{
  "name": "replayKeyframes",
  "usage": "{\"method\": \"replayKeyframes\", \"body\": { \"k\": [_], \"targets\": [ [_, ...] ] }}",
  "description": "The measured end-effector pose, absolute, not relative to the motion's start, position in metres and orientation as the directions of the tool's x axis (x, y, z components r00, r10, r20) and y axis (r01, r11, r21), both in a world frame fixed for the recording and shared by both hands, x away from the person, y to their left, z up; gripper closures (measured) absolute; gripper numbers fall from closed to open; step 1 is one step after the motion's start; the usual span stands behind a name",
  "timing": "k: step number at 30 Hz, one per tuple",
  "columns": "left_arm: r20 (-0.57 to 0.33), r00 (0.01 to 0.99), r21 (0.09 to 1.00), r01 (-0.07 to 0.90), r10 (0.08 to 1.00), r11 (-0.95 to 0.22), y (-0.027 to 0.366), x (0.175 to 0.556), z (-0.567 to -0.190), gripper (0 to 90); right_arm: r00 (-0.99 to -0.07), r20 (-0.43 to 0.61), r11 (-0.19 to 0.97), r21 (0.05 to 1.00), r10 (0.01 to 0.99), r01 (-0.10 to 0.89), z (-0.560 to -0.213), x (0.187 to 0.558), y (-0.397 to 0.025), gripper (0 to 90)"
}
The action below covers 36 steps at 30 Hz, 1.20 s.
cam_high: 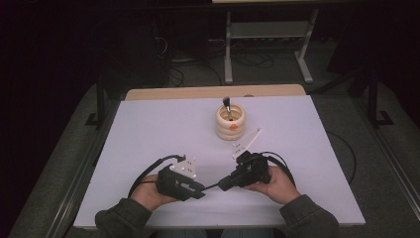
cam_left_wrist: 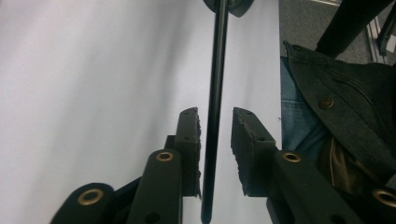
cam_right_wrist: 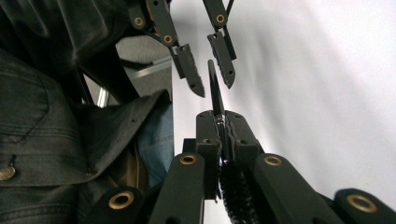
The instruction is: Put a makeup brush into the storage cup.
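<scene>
I see the thin black brush (cam_right_wrist: 215,91) held between my two tools, low over the white table (cam_high: 148,129), near the edge where the person sits.

My right gripper (cam_right_wrist: 223,123) has its jaws pressed together on the brush. They pinch it just above the dark bristles (cam_right_wrist: 236,189), which stick out under the jaws in the right gripper view. The thin handle goes up from there and pokes into the gap of the other tool.

My left gripper (cam_left_wrist: 215,128) is spread apart. In the left gripper view the brush handle (cam_left_wrist: 214,93) runs straight up between its two jaws. It sits very close to the left jaw, but I cannot tell if it touches. The other jaw stands clear of it.

From the high view, the left gripper (cam_high: 200,191) and the right gripper (cam_high: 223,183) point at each other, tip to tip. A hand holds each one. The left hand (cam_high: 146,194) and the right hand (cam_high: 277,184) rest low over the table.

Farther back on the table stands a round cream pot (cam_high: 231,124) with an orange dot on its side. A dark tool (cam_high: 227,105) sticks up out of it. The pot is well apart from both grippers.
</scene>
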<state>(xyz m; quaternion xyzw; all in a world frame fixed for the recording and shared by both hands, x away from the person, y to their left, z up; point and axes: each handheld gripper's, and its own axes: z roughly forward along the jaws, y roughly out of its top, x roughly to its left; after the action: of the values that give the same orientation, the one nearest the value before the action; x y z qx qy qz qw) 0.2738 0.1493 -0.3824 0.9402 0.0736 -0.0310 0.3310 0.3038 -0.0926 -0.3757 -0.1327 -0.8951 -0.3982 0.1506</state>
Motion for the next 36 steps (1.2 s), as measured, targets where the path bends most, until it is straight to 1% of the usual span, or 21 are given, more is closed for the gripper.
{"method": "replayKeyframes", "body": {
  "k": [2,4,5,7,8,9,11,13,15,18,20,24,27,29,31,34,36],
  "targets": [
    [-0.108,0.987,0.616,0.16,0.119,-0.772,0.147,0.273,-0.382,71.6,-0.926,0.36,0.672,0.659,0.113,0.338,-0.372,0.305,-0.089,84.6],
    [-0.094,0.99,0.612,0.142,0.107,-0.778,0.146,0.274,-0.38,71.4,-0.938,0.326,0.709,0.634,0.118,0.309,-0.366,0.304,-0.084,84.6],
    [-0.099,0.989,0.615,0.148,0.11,-0.774,0.145,0.274,-0.379,71.8,-0.944,0.309,0.728,0.62,0.116,0.293,-0.363,0.304,-0.082,84.6],
    [-0.107,0.988,0.615,0.152,0.11,-0.774,0.144,0.275,-0.378,77.7,-0.95,0.291,0.743,0.611,0.112,0.274,-0.358,0.303,-0.077,84.5],
    [-0.106,0.989,0.609,0.146,0.102,-0.78,0.144,0.275,-0.378,82.9,-0.949,0.295,0.742,0.611,0.109,0.275,-0.356,0.302,-0.076,84.5],
    [-0.111,0.989,0.608,0.147,0.1,-0.78,0.144,0.275,-0.379,84.7,-0.951,0.293,0.739,0.618,0.1,0.268,-0.355,0.301,-0.075,84.4],
    [-0.099,0.989,0.613,0.147,0.108,-0.777,0.145,0.274,-0.378,85.2,-0.951,0.292,0.734,0.623,0.102,0.27,-0.355,0.301,-0.075,83.3],
    [-0.105,0.987,0.634,0.162,0.124,-0.756,0.147,0.274,-0.377,85.3,-0.949,0.292,0.695,0.658,0.118,0.289,-0.359,0.302,-0.079,75.9],
    [-0.107,0.983,0.658,0.182,0.149,-0.731,0.151,0.276,-0.375,85.3,-0.935,0.321,0.657,0.674,0.149,0.336,-0.363,0.303,-0.084,70.9],
    [-0.12,0.977,0.675,0.212,0.178,-0.707,0.155,0.28,-0.374,85.3,-0.918,0.354,0.594,0.705,0.177,0.386,-0.368,0.303,-0.091,69.5],
    [-0.13,0.972,0.685,0.232,0.197,-0.691,0.156,0.283,-0.374,85.3,-0.917,0.35,0.56,0.729,0.19,0.394,-0.368,0.303,-0.092,69.0],
    [-0.143,0.965,0.702,0.255,0.218,-0.665,0.154,0.286,-0.373,85.3,-0.915,0.347,0.498,0.767,0.207,0.404,-0.363,0.305,-0.094,70.3],
    [-0.15,0.96,0.719,0.269,0.235,-0.641,0.151,0.288,-0.374,85.3,-0.908,0.355,0.452,0.788,0.221,0.418,-0.36,0.308,-0.096,74.7],
    [-0.154,0.96,0.722,0.272,0.235,-0.636,0.149,0.288,-0.373,85.2,-0.904,0.365,0.437,0.792,0.222,0.427,-0.359,0.31,-0.096,81.8],
    [-0.129,0.963,0.712,0.257,0.238,-0.654,0.148,0.289,-0.374,84.2,-0.896,0.389,0.435,0.783,0.215,0.444,-0.36,0.312,-0.096,83.7],
    [-0.114,0.958,0.705,0.264,0.263,-0.659,0.149,0.289,-0.376,72.7,-0.892,0.384,0.46,0.765,0.238,0.451,-0.359,0.314,-0.095,84.2],
    [-0.104,0.956,0.7,0.266,0.274,-0.663,0.151,0.288,-0.376,69.8,-0.891,0.379,0.481,0.751,0.249,0.453,-0.358,0.315,-0.096,84.3]
  ]
}}
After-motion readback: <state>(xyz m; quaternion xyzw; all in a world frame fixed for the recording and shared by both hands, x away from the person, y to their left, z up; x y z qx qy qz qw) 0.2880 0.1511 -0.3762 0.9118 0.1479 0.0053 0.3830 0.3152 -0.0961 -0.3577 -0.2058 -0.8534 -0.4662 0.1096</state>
